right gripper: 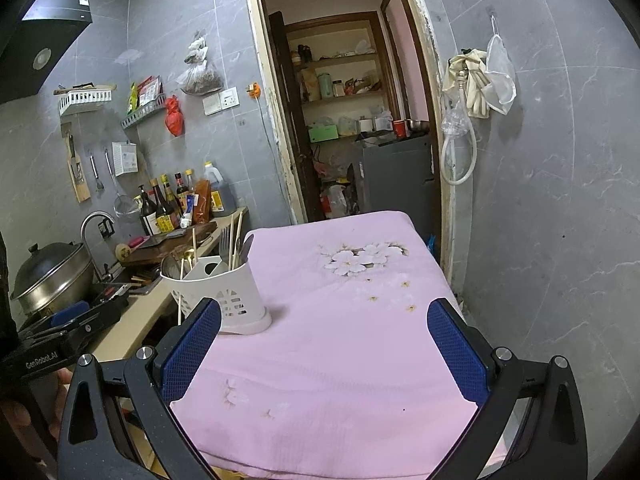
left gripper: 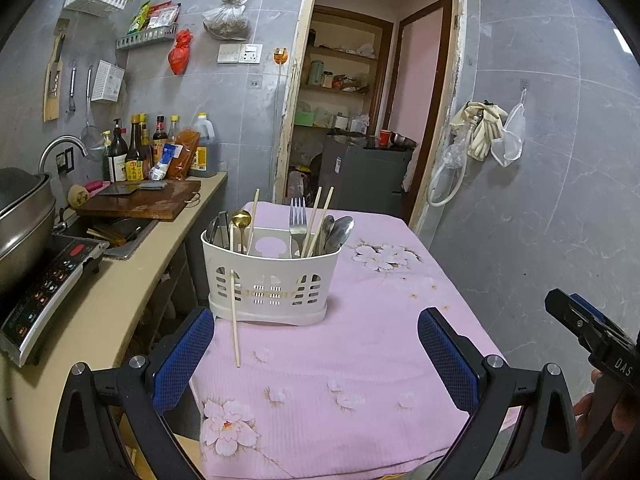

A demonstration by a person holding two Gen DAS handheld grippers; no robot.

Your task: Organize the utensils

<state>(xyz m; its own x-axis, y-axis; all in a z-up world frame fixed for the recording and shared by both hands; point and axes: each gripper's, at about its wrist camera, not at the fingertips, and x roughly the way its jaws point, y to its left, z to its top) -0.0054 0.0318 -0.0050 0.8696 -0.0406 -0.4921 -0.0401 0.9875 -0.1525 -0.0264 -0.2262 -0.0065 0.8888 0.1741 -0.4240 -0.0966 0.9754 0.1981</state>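
One chopstick (left gripper: pixel 235 320) is left outside the basket (left gripper: pixel 272 276); it must be picked up. Both tongs, left (left gripper: pixel 316 356) and right (right gripper: pixel 324 356), are held wide apart.

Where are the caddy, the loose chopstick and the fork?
caddy (left gripper: pixel 276 294): left wrist view, slotted front wall.
loose chopstick (left gripper: pixel 235 320): left wrist view, mid-shaft, leaning outside the caddy.
fork (left gripper: pixel 297 216): left wrist view, tines.

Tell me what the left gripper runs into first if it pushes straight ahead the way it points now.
Probably the loose chopstick leaning against the front of the white utensil caddy, then the caddy itself. The left gripper is open over the pink tablecloth, aimed roughly at the caddy; its height is unclear.
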